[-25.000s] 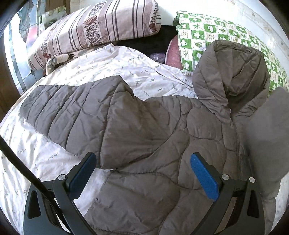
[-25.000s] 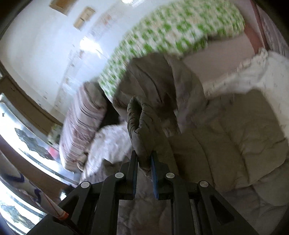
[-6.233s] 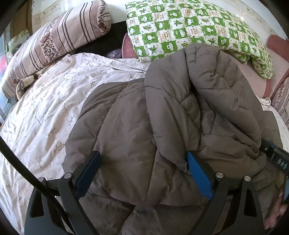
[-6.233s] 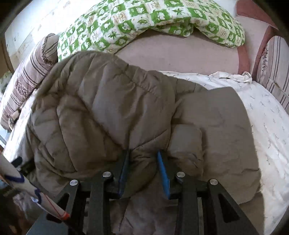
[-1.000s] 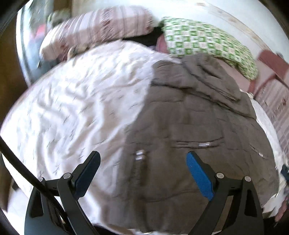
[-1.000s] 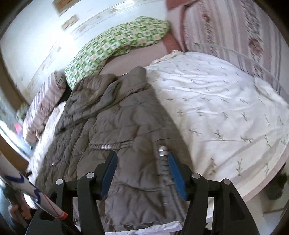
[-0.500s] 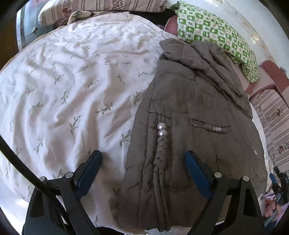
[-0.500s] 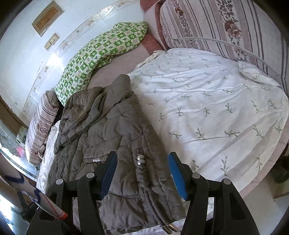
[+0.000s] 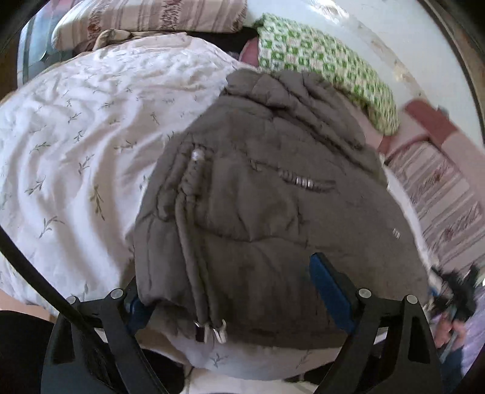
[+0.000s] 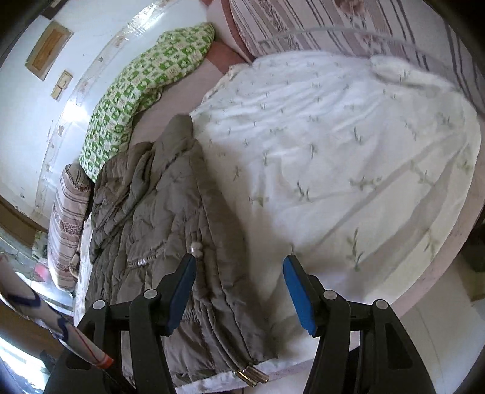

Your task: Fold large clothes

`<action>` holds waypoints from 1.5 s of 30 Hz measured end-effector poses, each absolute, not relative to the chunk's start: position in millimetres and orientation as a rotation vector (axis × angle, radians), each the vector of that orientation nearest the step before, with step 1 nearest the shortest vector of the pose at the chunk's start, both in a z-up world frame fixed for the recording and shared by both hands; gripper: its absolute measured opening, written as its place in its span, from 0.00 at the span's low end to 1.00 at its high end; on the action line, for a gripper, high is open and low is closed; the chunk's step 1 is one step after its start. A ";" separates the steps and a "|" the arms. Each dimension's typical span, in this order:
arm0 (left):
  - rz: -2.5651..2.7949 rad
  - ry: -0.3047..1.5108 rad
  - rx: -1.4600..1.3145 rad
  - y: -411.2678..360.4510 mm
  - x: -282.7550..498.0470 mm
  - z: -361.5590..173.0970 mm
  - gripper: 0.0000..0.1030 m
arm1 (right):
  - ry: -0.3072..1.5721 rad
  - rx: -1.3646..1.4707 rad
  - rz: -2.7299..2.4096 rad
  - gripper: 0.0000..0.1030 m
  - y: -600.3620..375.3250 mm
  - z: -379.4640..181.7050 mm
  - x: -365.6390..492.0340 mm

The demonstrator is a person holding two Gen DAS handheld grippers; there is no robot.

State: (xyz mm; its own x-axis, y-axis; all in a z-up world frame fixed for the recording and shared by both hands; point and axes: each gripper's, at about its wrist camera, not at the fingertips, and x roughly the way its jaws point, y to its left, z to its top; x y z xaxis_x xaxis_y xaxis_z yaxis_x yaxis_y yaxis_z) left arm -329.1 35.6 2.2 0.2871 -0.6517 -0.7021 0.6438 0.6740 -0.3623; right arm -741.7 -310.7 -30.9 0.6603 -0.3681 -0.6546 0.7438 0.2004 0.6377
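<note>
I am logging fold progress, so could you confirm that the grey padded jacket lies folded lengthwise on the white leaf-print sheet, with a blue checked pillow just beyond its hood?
Nearly right, but the pillow is green and white checked, not blue, as the left wrist view shows. The rest holds: the grey padded jacket lies folded lengthwise on the white leaf-print sheet, hood toward that pillow.

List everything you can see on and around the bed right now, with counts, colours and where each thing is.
Jacket: one, grey-brown quilted, folded lengthwise on the bed, hem at the near edge.
Drawcords: two, grey with metal tips, hanging at the hem.
Bedsheet: one, white with leaf print, covering the bed.
Green checked pillow: one, at the head.
Striped pillow: one, far left corner.
Left gripper: open, fingers straddling the hem.
Right gripper: open, over the jacket's right edge.
</note>
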 end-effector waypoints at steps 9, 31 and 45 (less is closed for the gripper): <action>-0.818 0.922 -0.036 34.6 -317.0 0.7 0.89 | 0.383 1.251 -0.624 0.64 -285.4 -49.6 -727.6; -0.674 0.719 0.341 -2.3 -355.8 -9.9 0.89 | 0.504 0.998 -0.643 0.37 -246.9 -43.9 -664.8; -0.685 0.725 0.340 -2.0 -355.7 -11.8 0.81 | 0.447 1.050 -0.632 0.33 -247.9 -46.4 -673.8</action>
State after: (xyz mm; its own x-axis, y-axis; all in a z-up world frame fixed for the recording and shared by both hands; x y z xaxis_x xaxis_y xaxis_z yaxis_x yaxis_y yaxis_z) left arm -355.8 -2.0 -11.8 0.5469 -0.4527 -0.7043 0.6772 0.7338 0.0542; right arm -673.8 -247.9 -46.4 0.7405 -0.2646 -0.6178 0.6707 0.3497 0.6541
